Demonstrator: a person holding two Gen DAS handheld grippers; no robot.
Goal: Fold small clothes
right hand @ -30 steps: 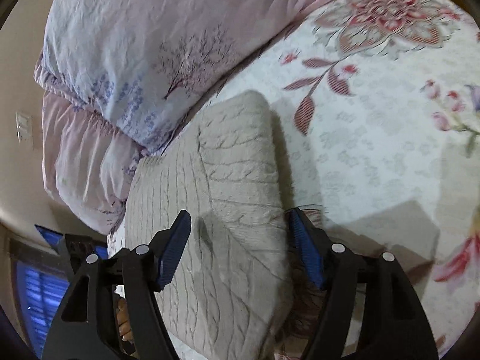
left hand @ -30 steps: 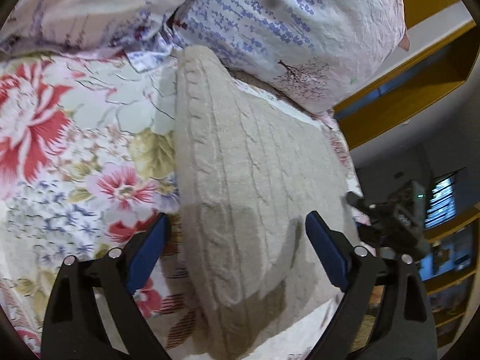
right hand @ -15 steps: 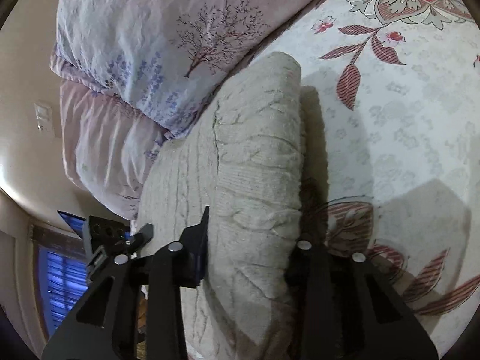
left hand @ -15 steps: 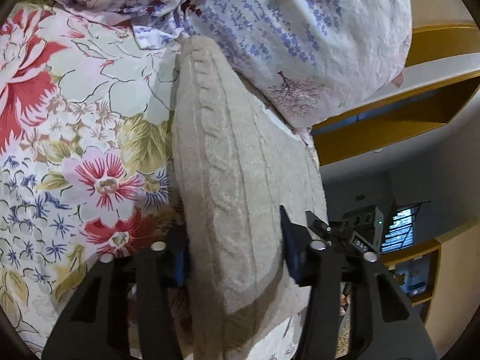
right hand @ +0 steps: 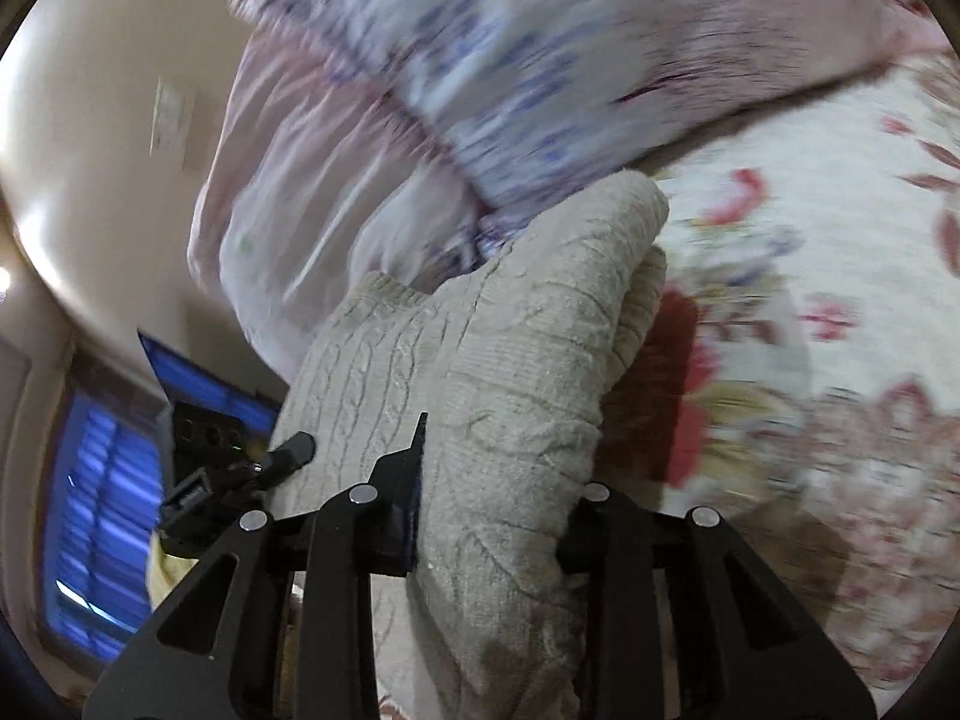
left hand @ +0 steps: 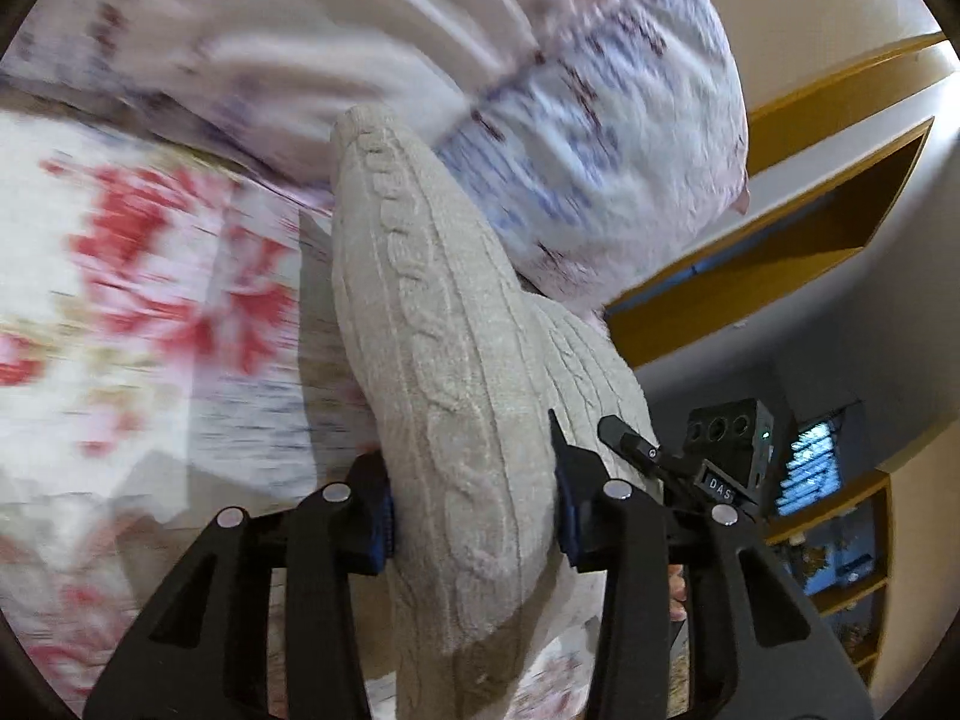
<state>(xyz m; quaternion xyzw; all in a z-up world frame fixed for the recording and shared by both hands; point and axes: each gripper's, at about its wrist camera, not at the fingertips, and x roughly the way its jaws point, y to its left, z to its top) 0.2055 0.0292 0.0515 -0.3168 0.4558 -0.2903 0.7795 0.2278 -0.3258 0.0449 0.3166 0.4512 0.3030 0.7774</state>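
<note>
A folded beige cable-knit sweater (left hand: 432, 360) is held up off the floral bedsheet (left hand: 150, 312). My left gripper (left hand: 474, 516) is shut on one folded edge of it. My right gripper (right hand: 498, 510) is shut on the opposite edge of the sweater (right hand: 516, 372). The sweater hangs between the two grippers, bunched thick in each pair of jaws. The right gripper shows in the left wrist view (left hand: 690, 462), and the left gripper shows in the right wrist view (right hand: 240, 468).
Two pale pillows with purple print (left hand: 570, 138) lie just behind the sweater, also in the right wrist view (right hand: 510, 72). The floral bedsheet (right hand: 810, 300) spreads to the side. A yellow shelf (left hand: 810, 228) and a window (right hand: 102, 492) lie beyond the bed edge.
Both grippers closed on the sweater's edges and lifted it off the bed toward the pillows. The views are now blurred by motion.
</note>
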